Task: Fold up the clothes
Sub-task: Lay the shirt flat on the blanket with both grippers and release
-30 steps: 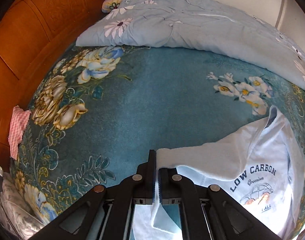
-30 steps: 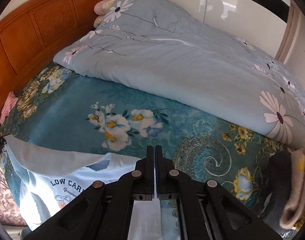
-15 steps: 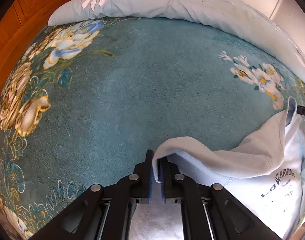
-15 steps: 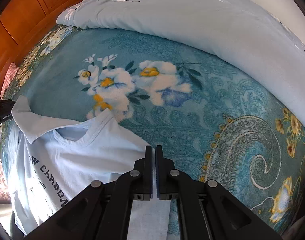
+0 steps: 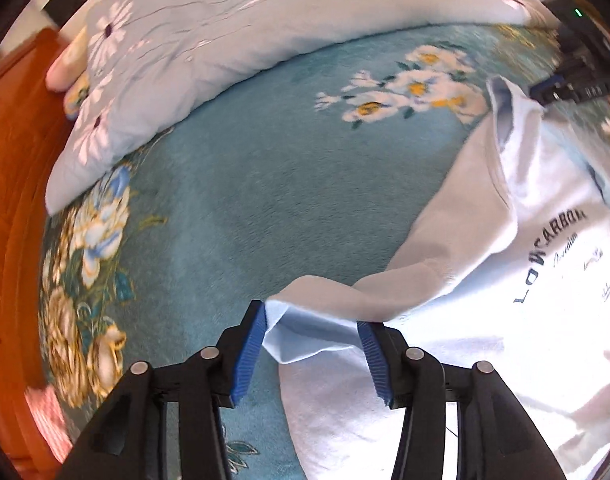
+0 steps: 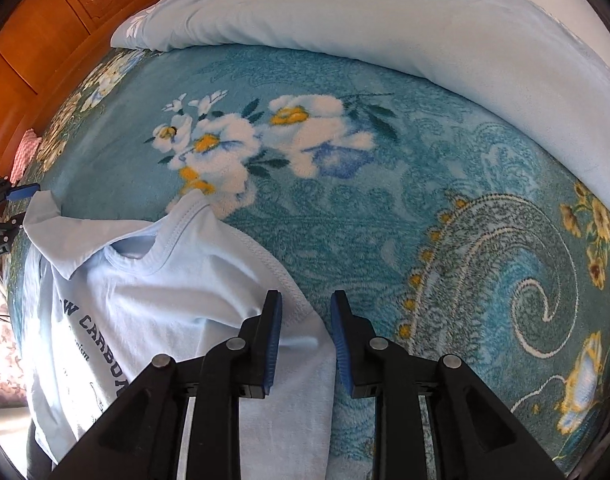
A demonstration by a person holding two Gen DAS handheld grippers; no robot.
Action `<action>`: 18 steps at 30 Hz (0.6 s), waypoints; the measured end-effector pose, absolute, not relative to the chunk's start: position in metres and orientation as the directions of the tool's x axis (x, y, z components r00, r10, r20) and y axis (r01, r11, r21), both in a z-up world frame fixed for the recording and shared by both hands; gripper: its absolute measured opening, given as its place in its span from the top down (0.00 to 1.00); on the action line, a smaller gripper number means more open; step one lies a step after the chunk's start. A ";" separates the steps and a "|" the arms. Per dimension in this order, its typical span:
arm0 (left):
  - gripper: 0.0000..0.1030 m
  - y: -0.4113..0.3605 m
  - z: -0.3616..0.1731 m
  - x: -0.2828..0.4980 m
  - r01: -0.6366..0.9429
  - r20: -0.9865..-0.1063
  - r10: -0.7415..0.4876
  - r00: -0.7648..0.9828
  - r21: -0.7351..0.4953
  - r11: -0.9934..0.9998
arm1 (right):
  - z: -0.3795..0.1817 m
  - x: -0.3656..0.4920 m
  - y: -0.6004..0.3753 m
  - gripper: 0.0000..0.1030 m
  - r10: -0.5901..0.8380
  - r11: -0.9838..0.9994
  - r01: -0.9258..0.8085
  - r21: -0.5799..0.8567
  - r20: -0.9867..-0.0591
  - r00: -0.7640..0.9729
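Teal plush floral blanket [image 6: 345, 208] spreads ahead of both sets of fingers. Pale blue cotton T-shirt with dark "LOW CARBON" print [image 5: 525, 280] lies flat on it. Left gripper [image 5: 311, 312]: jaws opening, folded sleeve edge loose between the blue ribbed pads, touching the left one. Right gripper [image 6: 307, 300]: jaws opening, stitched sleeve hem between the fingers, pads clear of it.

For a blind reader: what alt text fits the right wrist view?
The right hand-held gripper, jaws opening, straddles the sleeve hem of a pale blue T-shirt lying on a teal floral blanket. A light blue quilt is bunched behind.
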State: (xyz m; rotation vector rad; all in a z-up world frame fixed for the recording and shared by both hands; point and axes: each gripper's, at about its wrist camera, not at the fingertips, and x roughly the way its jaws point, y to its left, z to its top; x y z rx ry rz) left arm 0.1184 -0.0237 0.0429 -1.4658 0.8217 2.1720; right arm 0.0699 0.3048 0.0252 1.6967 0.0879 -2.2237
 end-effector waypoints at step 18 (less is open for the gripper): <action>0.82 -0.038 0.032 0.100 -0.511 -0.938 0.153 -0.311 0.029 -0.859 | 0.024 0.093 0.292 0.75 -0.209 -0.923 0.359 0.136 -0.962 -0.174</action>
